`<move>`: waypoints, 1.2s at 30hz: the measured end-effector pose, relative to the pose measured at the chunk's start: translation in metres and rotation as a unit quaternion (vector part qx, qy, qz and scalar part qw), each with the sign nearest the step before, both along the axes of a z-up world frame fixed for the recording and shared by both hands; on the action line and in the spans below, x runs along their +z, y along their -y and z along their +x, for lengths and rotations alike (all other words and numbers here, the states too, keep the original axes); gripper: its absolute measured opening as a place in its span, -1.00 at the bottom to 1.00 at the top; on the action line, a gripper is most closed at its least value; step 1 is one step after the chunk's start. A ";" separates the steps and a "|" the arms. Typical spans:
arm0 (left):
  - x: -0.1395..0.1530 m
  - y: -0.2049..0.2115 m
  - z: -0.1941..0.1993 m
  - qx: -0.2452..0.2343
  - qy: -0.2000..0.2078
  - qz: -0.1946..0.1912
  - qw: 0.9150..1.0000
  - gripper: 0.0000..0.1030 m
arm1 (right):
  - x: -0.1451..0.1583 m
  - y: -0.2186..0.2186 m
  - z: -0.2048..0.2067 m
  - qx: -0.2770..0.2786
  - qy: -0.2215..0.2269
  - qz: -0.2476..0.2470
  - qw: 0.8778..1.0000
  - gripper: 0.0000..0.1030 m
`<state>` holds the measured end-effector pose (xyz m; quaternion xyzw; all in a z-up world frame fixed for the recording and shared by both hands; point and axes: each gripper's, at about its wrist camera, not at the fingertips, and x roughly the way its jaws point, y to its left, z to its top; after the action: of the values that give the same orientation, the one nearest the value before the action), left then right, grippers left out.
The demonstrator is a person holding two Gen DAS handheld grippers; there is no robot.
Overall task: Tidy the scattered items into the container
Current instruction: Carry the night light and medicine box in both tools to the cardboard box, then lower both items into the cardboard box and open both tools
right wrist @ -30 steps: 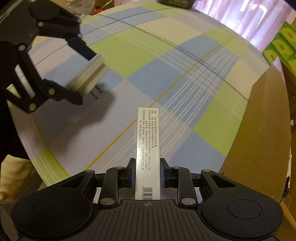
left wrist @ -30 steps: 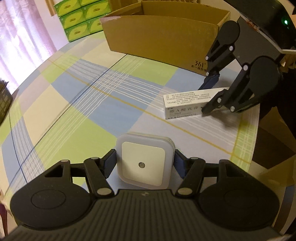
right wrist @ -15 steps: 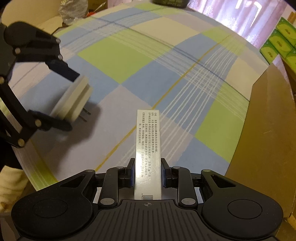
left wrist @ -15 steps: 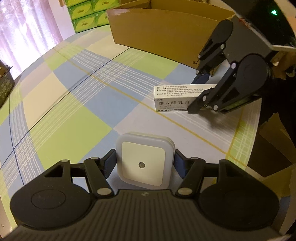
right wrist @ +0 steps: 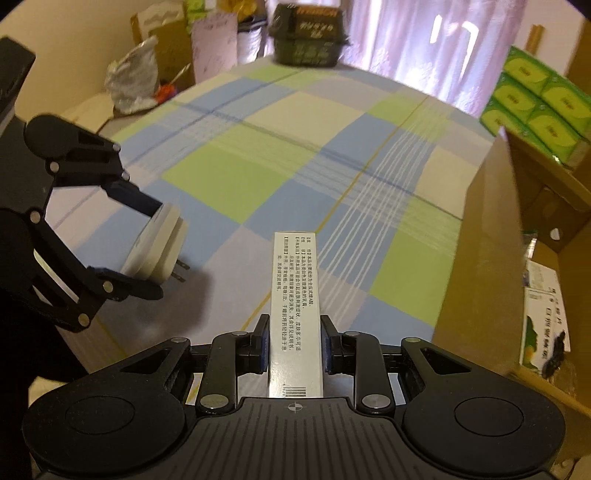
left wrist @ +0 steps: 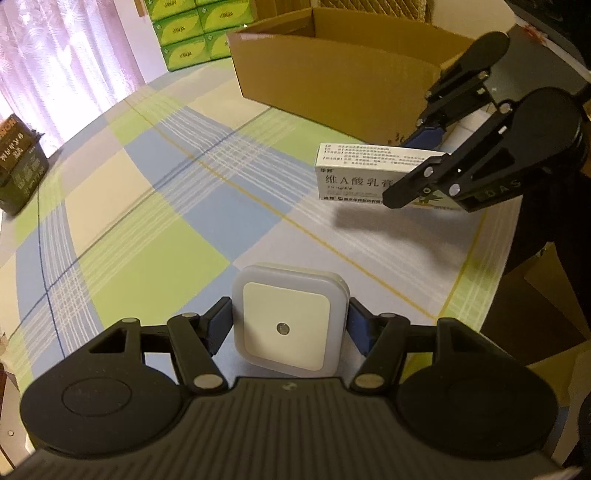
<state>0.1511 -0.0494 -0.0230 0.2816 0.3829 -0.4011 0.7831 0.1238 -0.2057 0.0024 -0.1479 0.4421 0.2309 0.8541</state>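
My left gripper (left wrist: 289,325) is shut on a white square night light (left wrist: 290,324), held above the checked tablecloth (left wrist: 155,206); from the right wrist view the night light (right wrist: 157,245) shows its plug prongs pointing right, with the left gripper (right wrist: 147,247) around it. My right gripper (right wrist: 294,347) is shut on a long white medicine box (right wrist: 294,314) printed with black text. The left wrist view shows that medicine box (left wrist: 365,175) lifted off the table in the right gripper (left wrist: 410,166), just in front of the open cardboard box (left wrist: 332,85).
The cardboard box wall (right wrist: 476,266) stands at the right, with a green-and-white packet (right wrist: 543,332) inside it. A dark printed carton (right wrist: 308,37) sits at the table's far edge. Green tissue packs (left wrist: 184,33) are stacked behind. A white bag (right wrist: 129,81) lies off the table.
Both grippers have risen with their loads and moved toward the cardboard box. The medicine box is off the tablecloth and the box's inside has come into the right wrist view.
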 end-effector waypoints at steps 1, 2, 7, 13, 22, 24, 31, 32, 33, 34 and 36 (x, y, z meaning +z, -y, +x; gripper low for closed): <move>0.003 0.002 0.000 0.001 0.002 0.001 1.000 0.18 | 0.004 0.002 -0.001 -0.002 0.004 0.002 1.000 -0.45; 0.007 0.004 0.000 0.002 0.004 0.004 1.000 0.18 | 0.007 0.004 -0.003 -0.004 0.008 0.003 1.000 -0.45; 0.023 0.019 0.000 0.016 0.018 0.012 1.000 0.18 | 0.028 0.015 -0.008 -0.020 0.034 0.019 0.999 -0.45; 0.042 0.043 0.001 0.045 0.018 -0.003 0.999 0.18 | 0.057 0.034 -0.014 -0.051 0.070 0.043 0.995 -0.45; 0.060 0.082 -0.002 0.040 0.024 -0.024 0.999 0.18 | 0.091 0.065 -0.017 -0.089 0.107 0.063 0.988 -0.45; 0.063 0.088 -0.003 0.037 0.025 -0.027 0.999 0.18 | 0.096 0.071 -0.018 -0.096 0.113 0.064 0.987 -0.45; 0.069 0.107 -0.007 0.022 0.027 -0.032 0.999 0.18 | 0.105 0.093 -0.021 -0.123 0.126 0.075 0.981 -0.45; 0.070 0.110 -0.007 0.021 0.028 -0.032 0.999 0.18 | 0.106 0.097 -0.021 -0.128 0.127 0.077 0.981 -0.45; 0.072 0.112 -0.007 0.019 0.029 -0.034 0.999 0.18 | 0.107 0.101 -0.021 -0.134 0.128 0.079 0.980 -0.45; 0.074 0.116 -0.007 0.019 0.029 -0.036 0.999 0.18 | 0.107 0.105 -0.022 -0.139 0.129 0.080 0.979 -0.45; 0.080 0.123 -0.006 0.017 0.029 -0.045 0.998 0.18 | 0.108 0.114 -0.023 -0.151 0.131 0.081 0.977 -0.45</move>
<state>0.1451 -0.1724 0.0565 0.2514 0.3462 -0.3962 0.8124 0.1011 -0.3194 0.1107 -0.0390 0.3237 0.1128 0.9386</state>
